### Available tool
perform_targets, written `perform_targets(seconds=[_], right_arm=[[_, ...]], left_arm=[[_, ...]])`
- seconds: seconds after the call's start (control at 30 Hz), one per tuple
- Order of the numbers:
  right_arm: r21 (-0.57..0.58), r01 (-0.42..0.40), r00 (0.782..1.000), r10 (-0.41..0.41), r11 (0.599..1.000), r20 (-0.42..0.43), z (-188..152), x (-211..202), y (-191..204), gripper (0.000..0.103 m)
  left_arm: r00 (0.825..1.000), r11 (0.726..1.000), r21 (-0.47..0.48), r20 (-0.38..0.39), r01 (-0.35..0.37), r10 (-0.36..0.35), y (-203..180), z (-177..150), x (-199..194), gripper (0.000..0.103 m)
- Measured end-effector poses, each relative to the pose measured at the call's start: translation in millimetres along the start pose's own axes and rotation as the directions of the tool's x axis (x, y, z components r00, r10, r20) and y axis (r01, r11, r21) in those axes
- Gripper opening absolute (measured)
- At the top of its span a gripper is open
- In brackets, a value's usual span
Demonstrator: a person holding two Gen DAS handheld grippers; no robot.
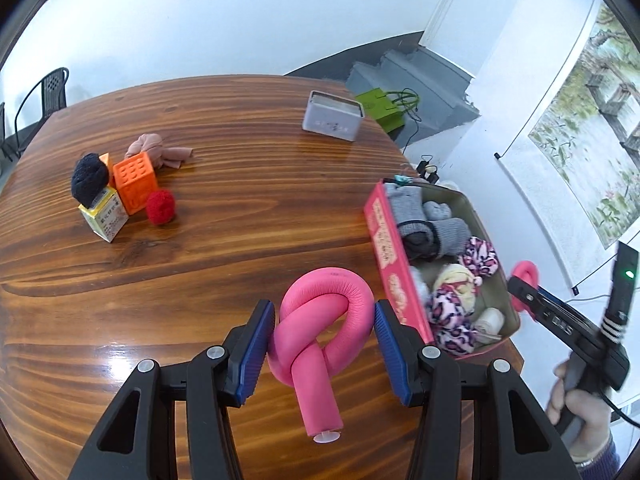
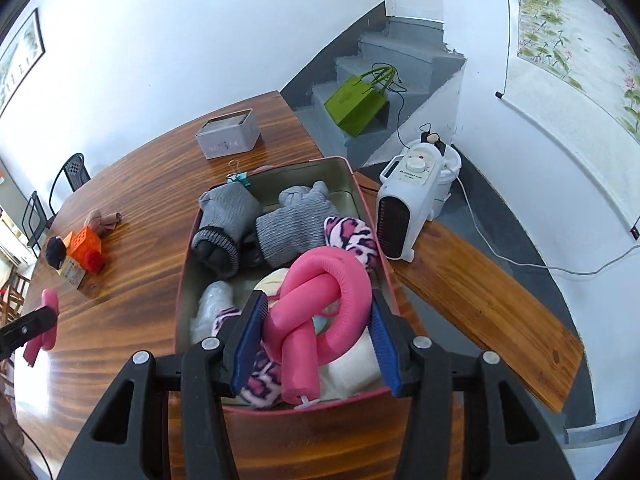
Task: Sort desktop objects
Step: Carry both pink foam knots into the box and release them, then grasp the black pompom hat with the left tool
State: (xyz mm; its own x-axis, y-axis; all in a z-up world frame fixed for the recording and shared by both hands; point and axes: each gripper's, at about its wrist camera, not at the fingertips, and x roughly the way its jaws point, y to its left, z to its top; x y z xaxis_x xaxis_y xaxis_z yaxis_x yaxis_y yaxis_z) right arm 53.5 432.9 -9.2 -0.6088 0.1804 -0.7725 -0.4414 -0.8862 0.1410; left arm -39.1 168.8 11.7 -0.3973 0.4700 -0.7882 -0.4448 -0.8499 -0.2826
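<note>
Pink foam is pinched in both my claws: my left claw (image 1: pixel 325 354) holds a knotted curler (image 1: pixel 320 332) above the worktop (image 1: pixel 240 248), just beside the tin (image 1: pixel 386 264) at the right edge. My right claw (image 2: pixel 316 344) holds another curler (image 2: pixel 316 320) over the tin's crowded socks (image 2: pixel 224 216). Dropped there, the springy knot could bounce off the heap and roll over the rim to the floor.

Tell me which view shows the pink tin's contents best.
The right wrist view: it looks down into the pink tin, showing gray socks and patterned ones. The left wrist view shows the tin obliquely, its near wall hiding part.
</note>
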Motion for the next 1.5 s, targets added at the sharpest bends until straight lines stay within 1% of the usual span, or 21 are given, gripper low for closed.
perform_targets(seconds=[0.13, 0.2, 0.3, 0.43, 0.73, 0.9, 0.97, 1.0, 1.03, 1.07, 1.27, 1.5], right_arm=[[0.004, -0.011, 0.999, 0.011, 1.000, -0.033, 3, 16, -3, 0.057], [0.011, -0.012, 0.999, 0.012, 1.000, -0.040, 4, 19, -5, 0.066], [0.021, -0.018, 1.000, 0.019, 1.000, -0.018, 5, 11, -12, 0.073], [0.034, -0.021, 1.000, 0.021, 0.999, 0.007, 3, -2, -24, 0.074], [0.092, -0.047, 0.999, 0.045, 0.995, 0.016, -13, -31, -50, 0.075], [0.088, -0.055, 0.998, 0.053, 0.995, 0.026, -16, -43, -53, 0.075], [0.082, -0.053, 0.998, 0.050, 0.995, 0.033, -15, -47, -53, 0.075], [0.081, -0.054, 0.998, 0.052, 0.995, 0.034, -15, -48, -54, 0.075], [0.082, -0.057, 0.998, 0.054, 0.995, 0.033, -14, -48, -54, 0.075], [0.085, -0.059, 0.998, 0.056, 0.995, 0.033, -14, -48, -54, 0.075], [0.092, -0.072, 0.997, 0.069, 0.993, 0.029, -12, -44, -52, 0.075], [0.054, -0.109, 0.994, 0.109, 0.993, 0.014, -9, -35, -27, 0.075]], left_arm=[[1.000, 1.000, -0.006, 0.009, -0.005, 0.005, -8, -2, -1, 0.053], [1.000, 1.000, -0.006, 0.012, -0.005, 0.005, -12, -2, 0, 0.053], [1.000, 1.000, -0.006, 0.015, -0.005, 0.005, -18, -1, 1, 0.053], [1.000, 1.000, 0.027, 0.008, 0.012, -0.012, -38, 4, 9, 0.053], [0.997, 0.988, 0.136, -0.018, 0.071, -0.069, -97, 24, 42, 0.053], [0.996, 0.982, 0.165, -0.029, 0.090, -0.087, -121, 37, 66, 0.053], [0.995, 0.981, 0.168, -0.038, 0.097, -0.091, -127, 42, 77, 0.055], [0.995, 0.983, 0.160, -0.045, 0.095, -0.089, -127, 43, 80, 0.058], [0.995, 0.985, 0.147, -0.052, 0.093, -0.086, -127, 44, 83, 0.067], [0.995, 0.986, 0.138, -0.053, 0.093, -0.087, -125, 45, 84, 0.070], [0.997, 0.991, 0.111, -0.050, 0.072, -0.067, -107, 41, 76, 0.070], [0.999, 0.998, 0.065, -0.043, 0.023, -0.020, -71, 30, 57, 0.070]])
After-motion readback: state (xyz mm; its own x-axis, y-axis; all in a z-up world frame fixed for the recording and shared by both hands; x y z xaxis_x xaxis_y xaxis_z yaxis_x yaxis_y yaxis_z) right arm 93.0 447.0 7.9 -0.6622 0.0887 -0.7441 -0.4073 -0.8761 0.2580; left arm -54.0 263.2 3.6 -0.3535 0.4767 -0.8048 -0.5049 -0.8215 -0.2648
